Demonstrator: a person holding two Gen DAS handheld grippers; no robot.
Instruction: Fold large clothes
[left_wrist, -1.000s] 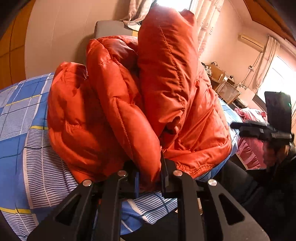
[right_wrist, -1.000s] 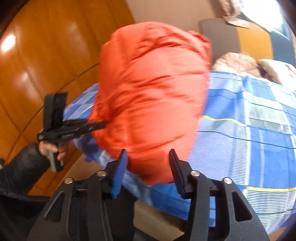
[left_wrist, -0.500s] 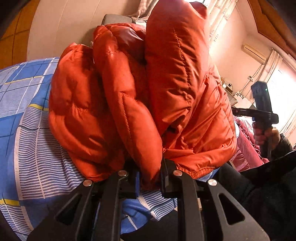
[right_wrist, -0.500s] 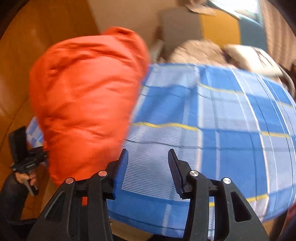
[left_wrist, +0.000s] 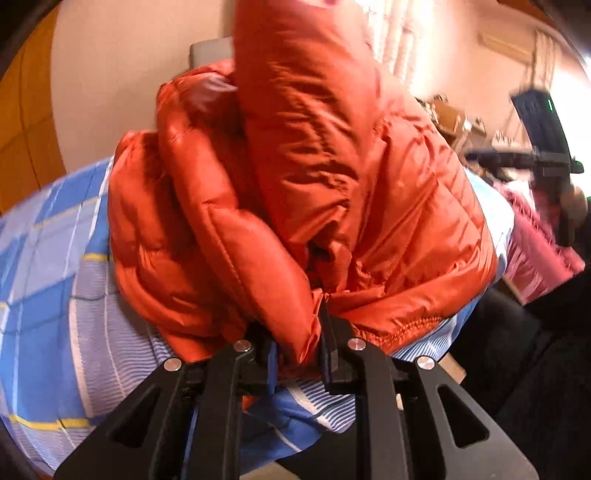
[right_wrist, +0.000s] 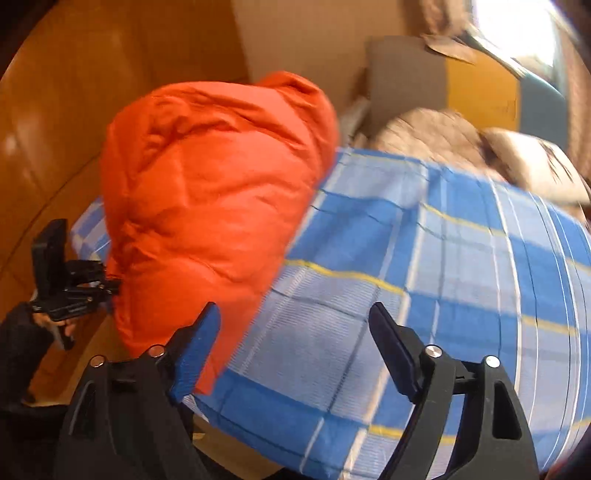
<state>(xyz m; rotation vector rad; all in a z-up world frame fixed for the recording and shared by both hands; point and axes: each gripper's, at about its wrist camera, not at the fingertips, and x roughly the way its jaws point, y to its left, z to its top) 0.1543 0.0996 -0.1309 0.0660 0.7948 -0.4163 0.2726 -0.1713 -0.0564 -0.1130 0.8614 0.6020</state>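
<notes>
An orange puffer jacket (left_wrist: 295, 192) stands bunched up on a blue plaid bed sheet (left_wrist: 55, 280). My left gripper (left_wrist: 295, 343) is shut on a fold of the jacket near its hem and holds it up. In the right wrist view the jacket (right_wrist: 207, 206) hangs at the left over the bed's edge. My right gripper (right_wrist: 295, 343) is open and empty, over the sheet (right_wrist: 424, 288) just right of the jacket. The right gripper also shows in the left wrist view (left_wrist: 532, 158), and the left one in the right wrist view (right_wrist: 70, 288).
A brown fur garment and a pale pillow (right_wrist: 480, 147) lie at the head of the bed by a grey and yellow headboard (right_wrist: 443, 77). Wooden panels (right_wrist: 74, 92) stand to the left. A pink cloth (left_wrist: 539, 251) lies beside the bed.
My right gripper has let go of the jacket, opened wider and swung right over the sheet. My left gripper keeps its hold and has lifted the jacket a little.
</notes>
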